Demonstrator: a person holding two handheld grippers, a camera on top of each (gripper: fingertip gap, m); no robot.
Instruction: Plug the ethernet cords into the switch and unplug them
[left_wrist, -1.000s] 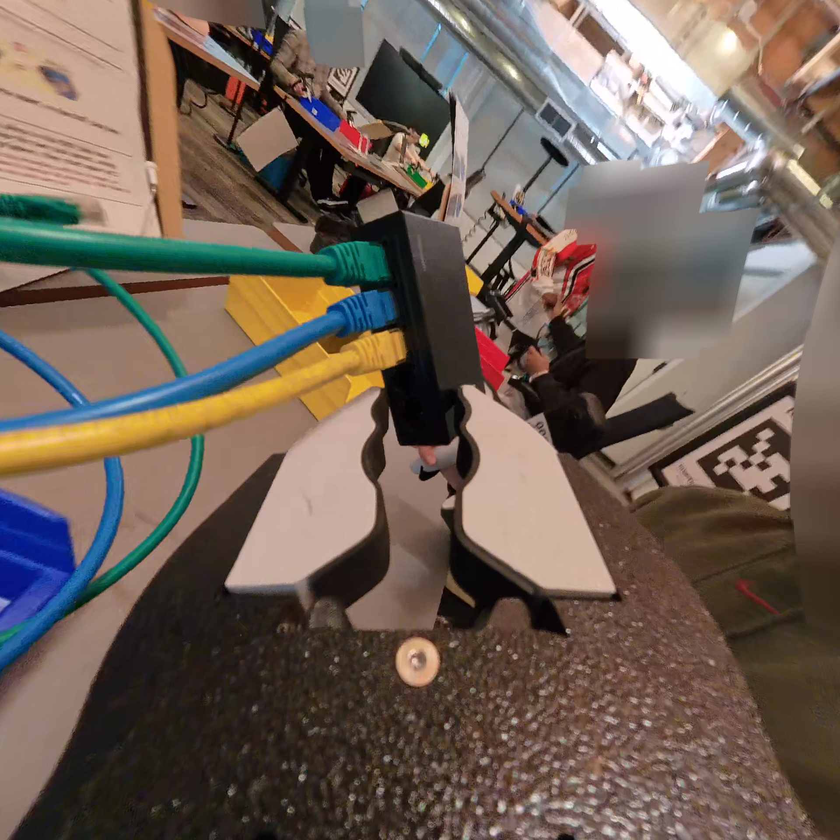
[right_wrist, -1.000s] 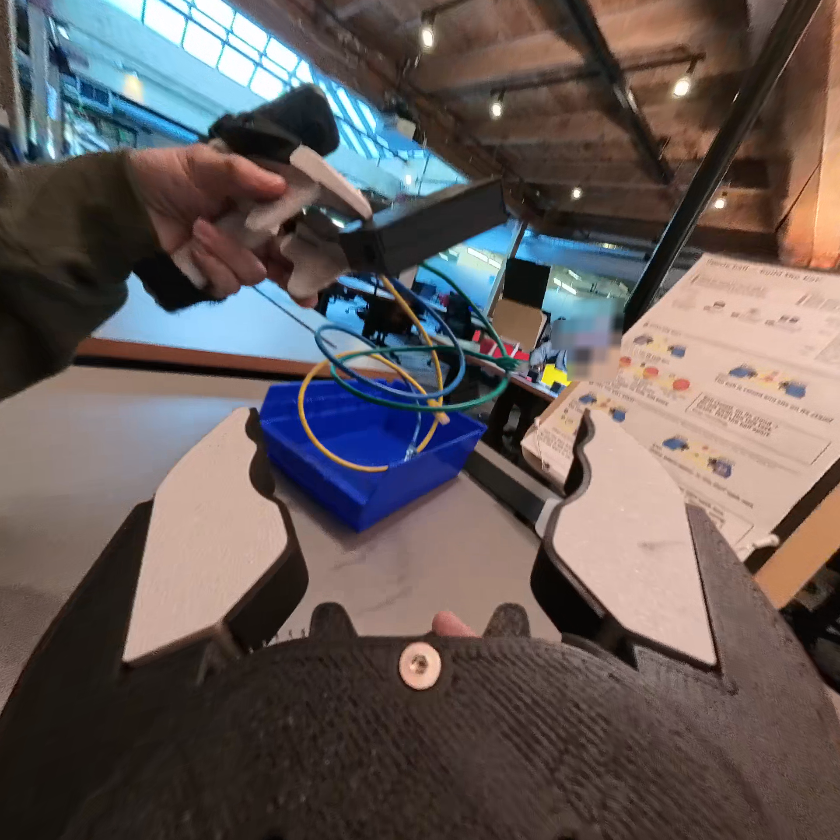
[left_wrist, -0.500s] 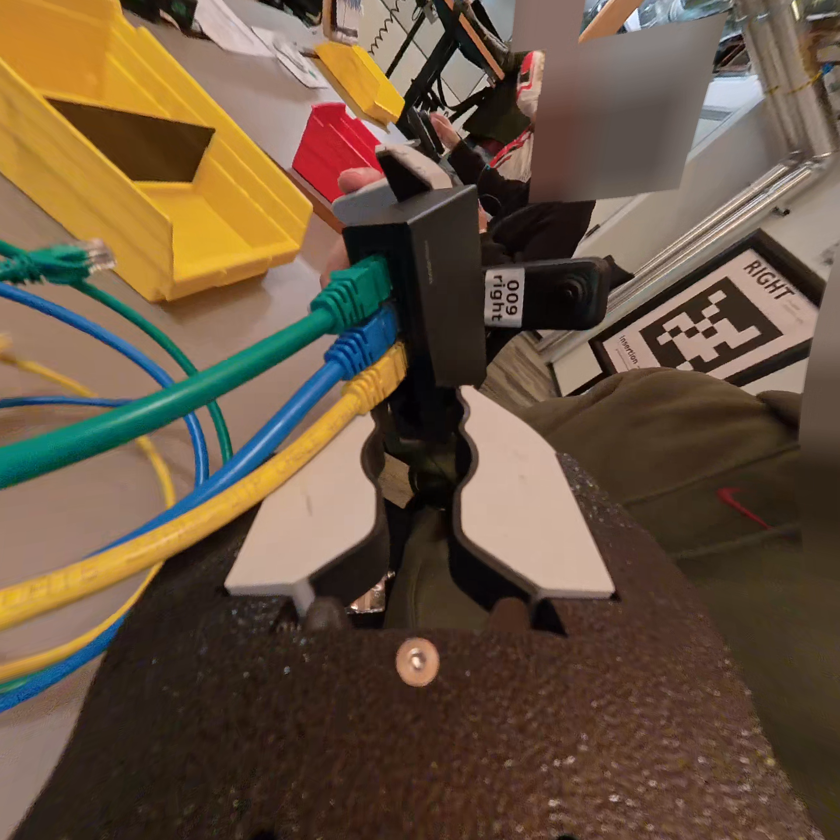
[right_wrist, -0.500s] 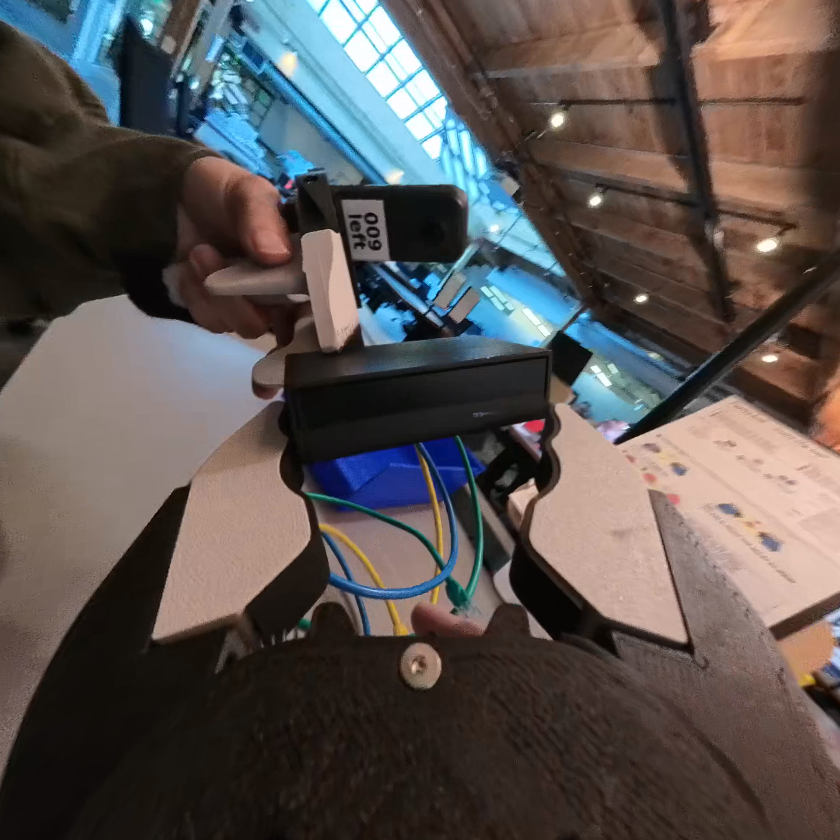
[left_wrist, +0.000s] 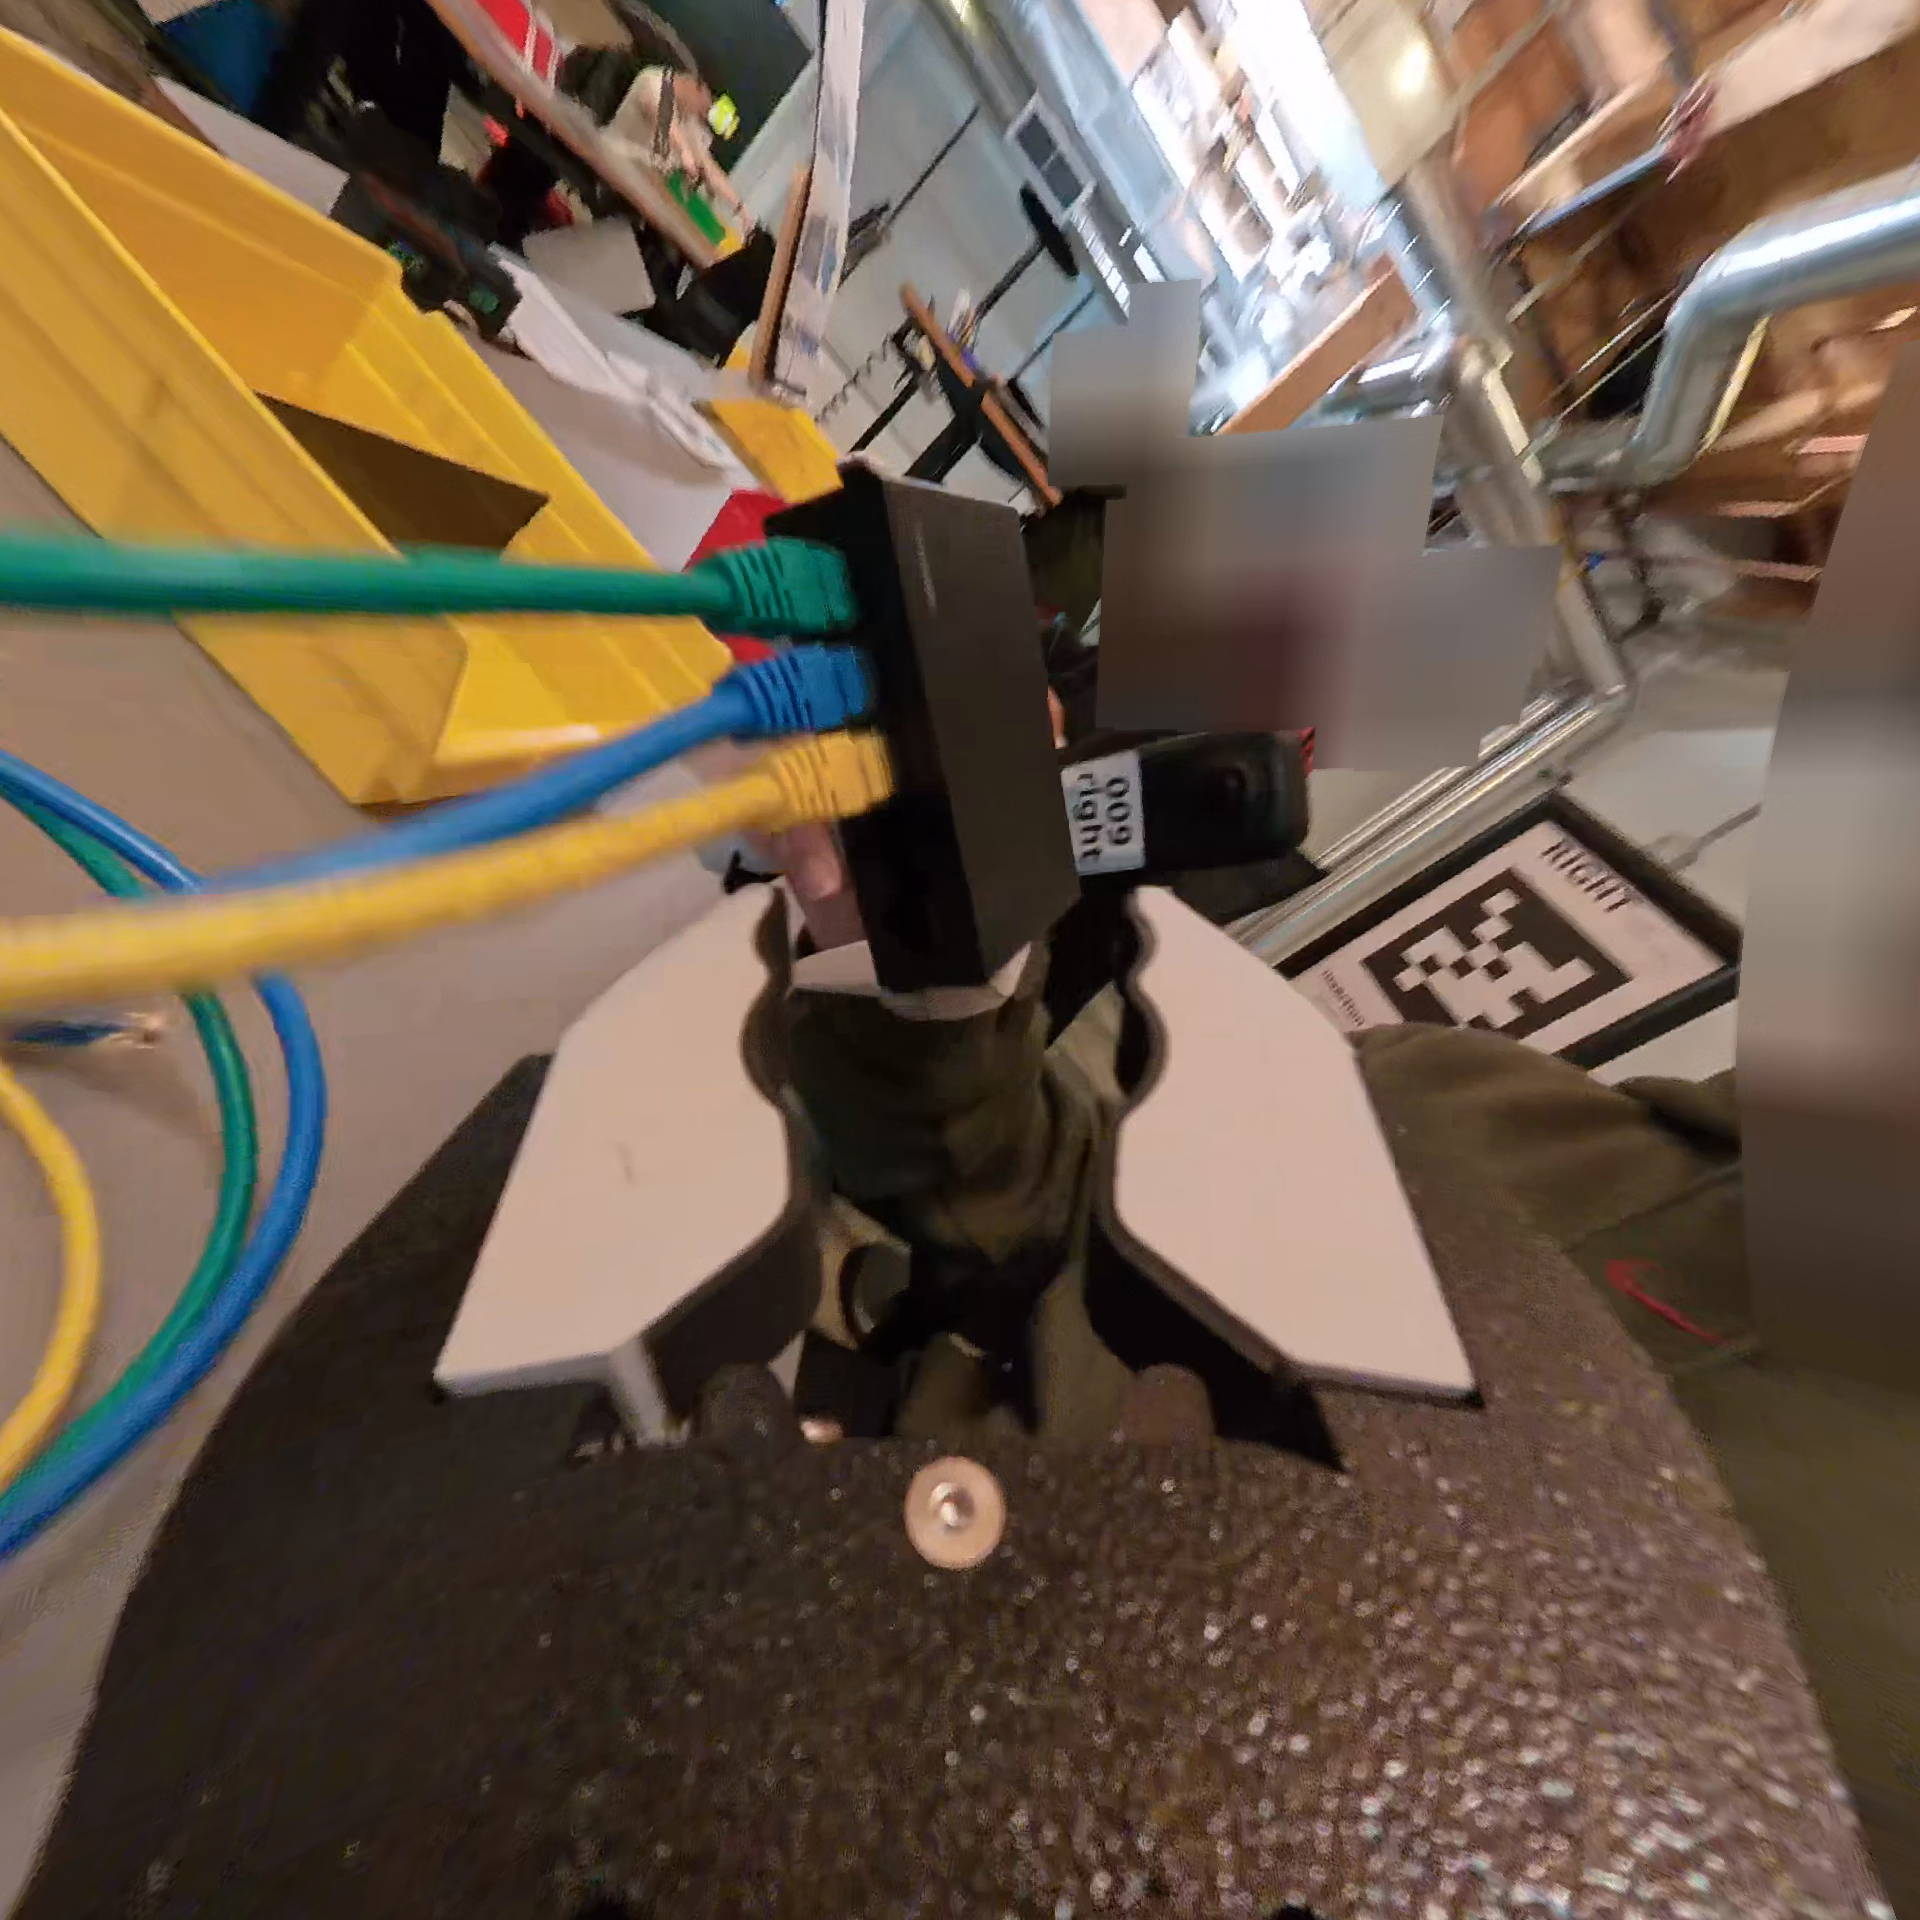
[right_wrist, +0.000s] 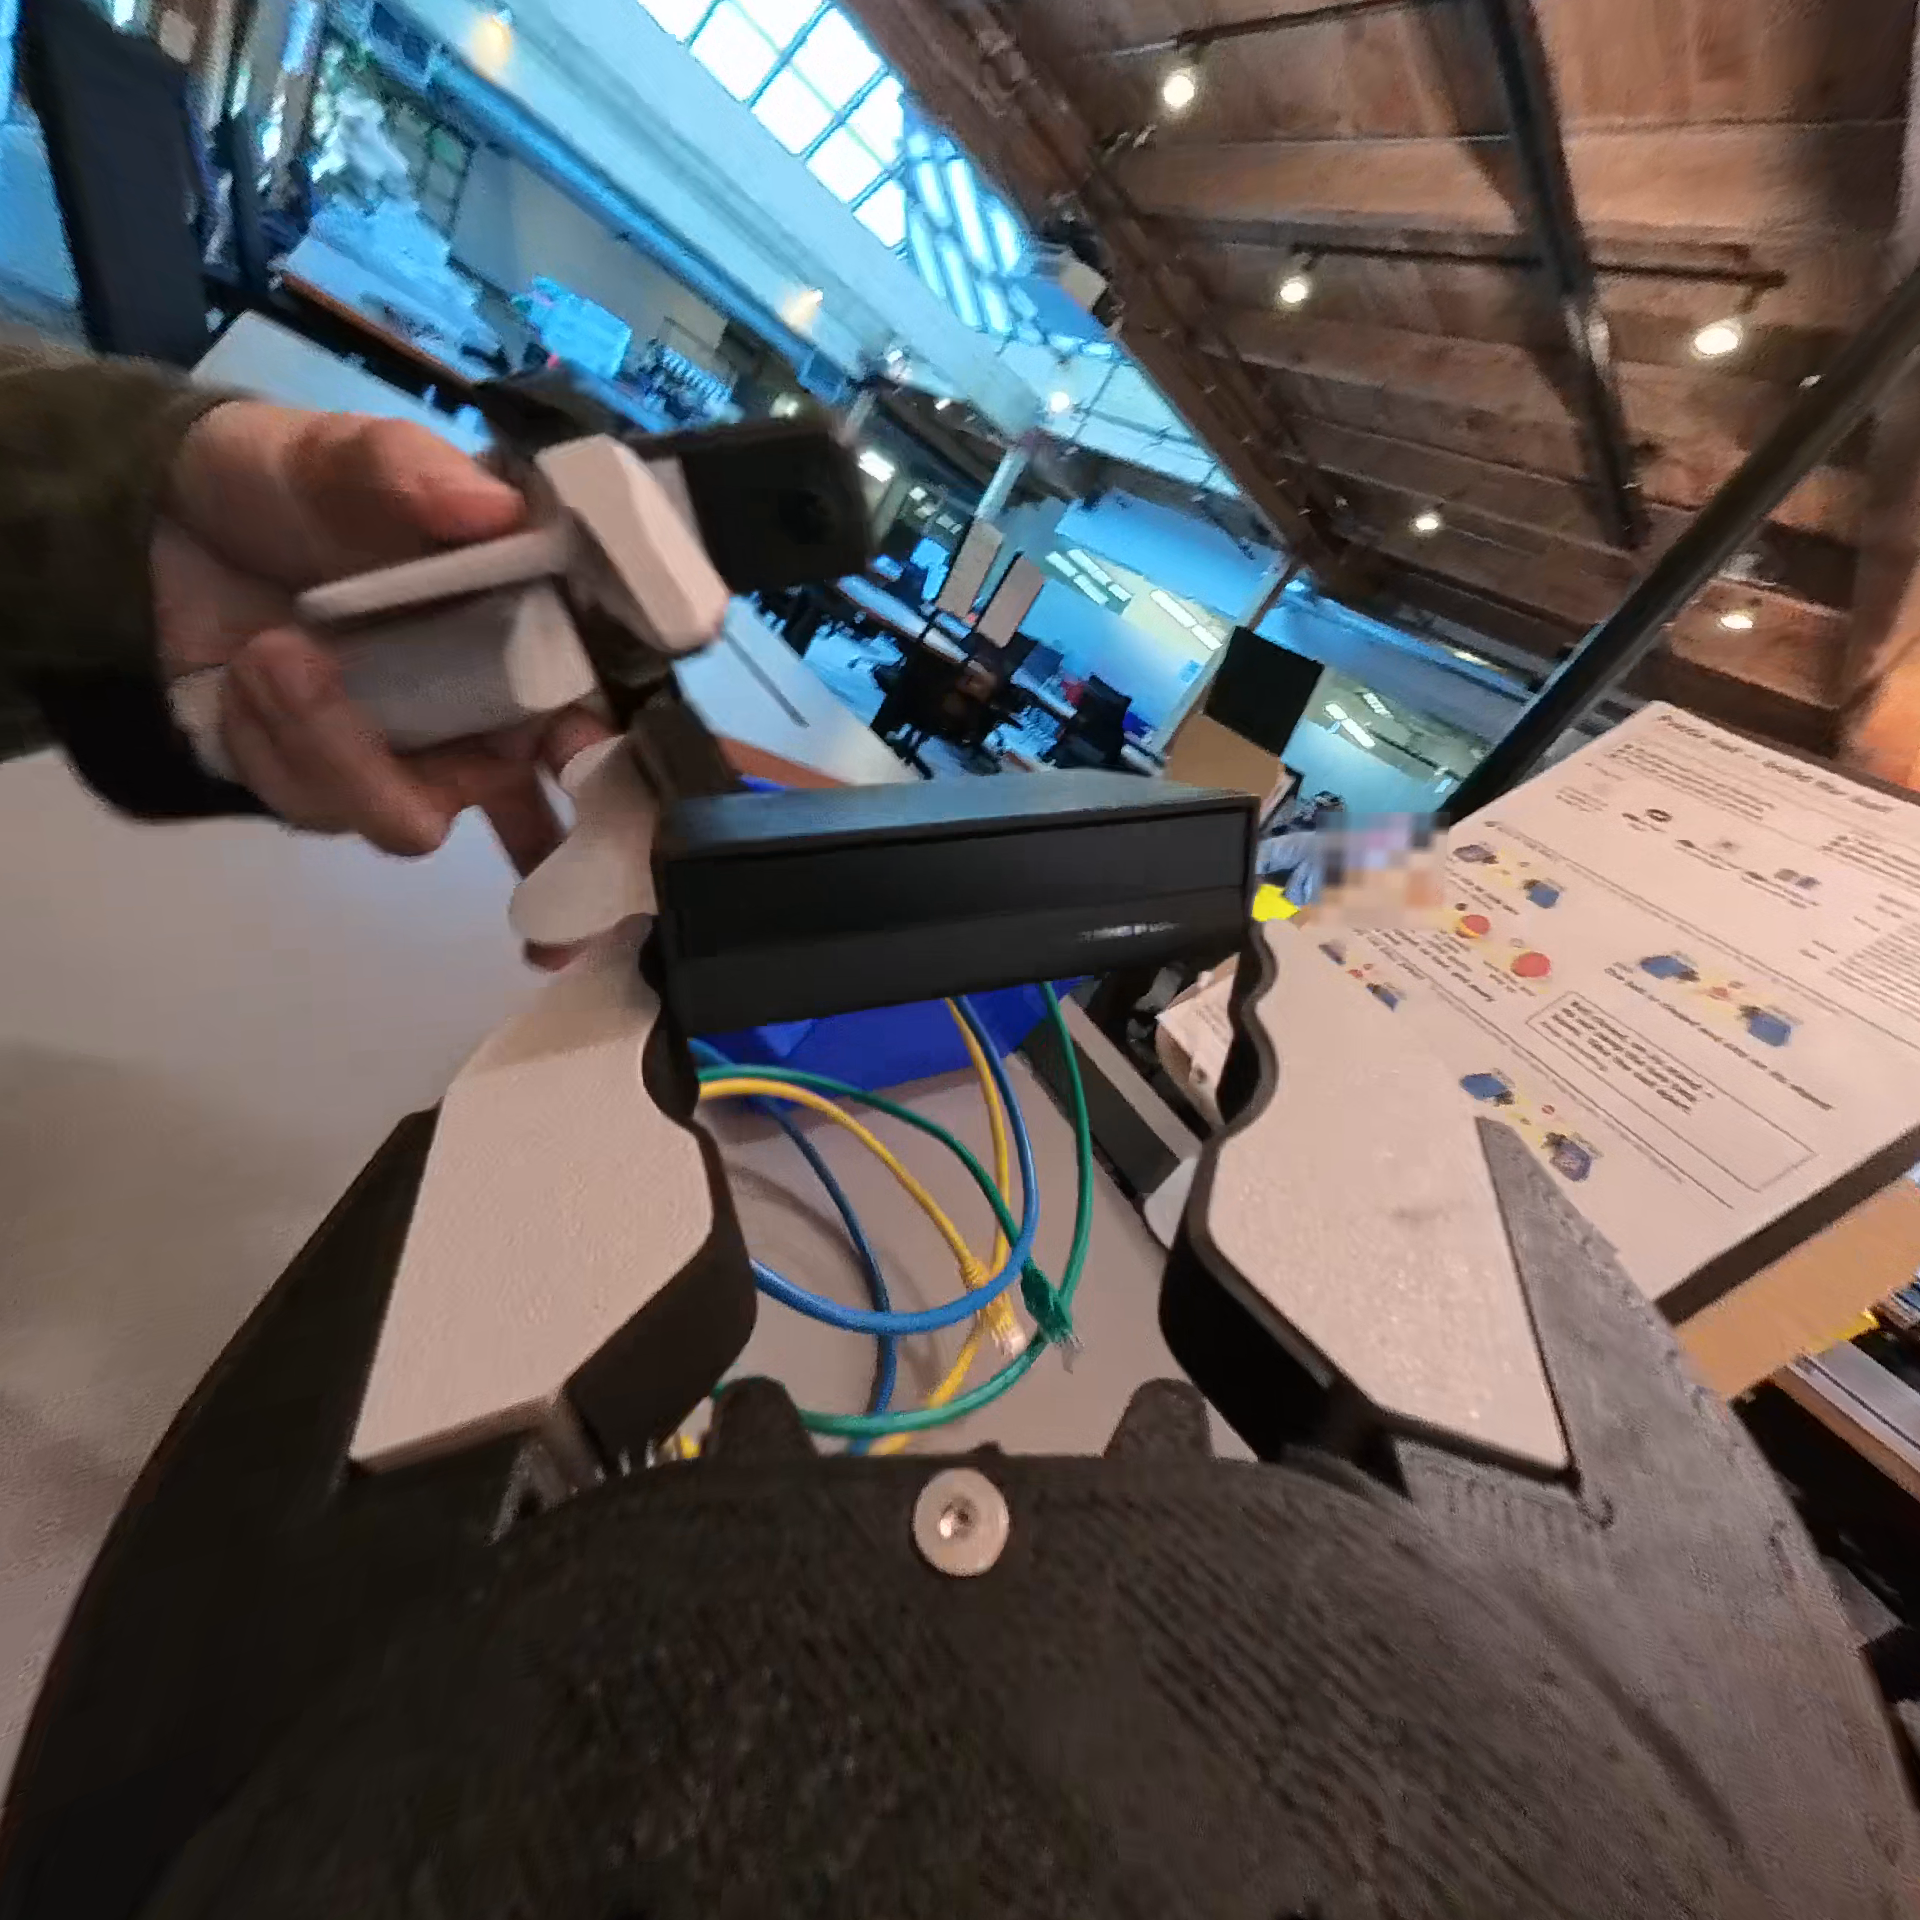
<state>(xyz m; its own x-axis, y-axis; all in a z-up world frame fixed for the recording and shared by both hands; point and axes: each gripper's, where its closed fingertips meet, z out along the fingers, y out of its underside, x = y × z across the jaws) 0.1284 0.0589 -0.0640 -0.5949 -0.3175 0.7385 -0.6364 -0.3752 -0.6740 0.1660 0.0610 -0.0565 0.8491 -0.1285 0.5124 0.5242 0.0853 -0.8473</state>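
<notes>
The black switch is held crosswise between my right gripper's fingertips, which press on its two ends. Green, blue and yellow ethernet cords are plugged into its side. Their slack loops hang below to the table, free plugs lying there. My left gripper is open and empty, its tips just short of the switch's near end. It also shows at the switch's left end in the right wrist view, held by a hand.
A yellow bin and a red bin stand on the table behind the cords. A blue bin sits under the switch. A printed instruction board leans at the right. A framed black-and-white marker stands near my sleeve.
My left gripper has opened and let go of the switch, backing off a little. My right gripper has closed on the switch's ends and now holds it alone.
</notes>
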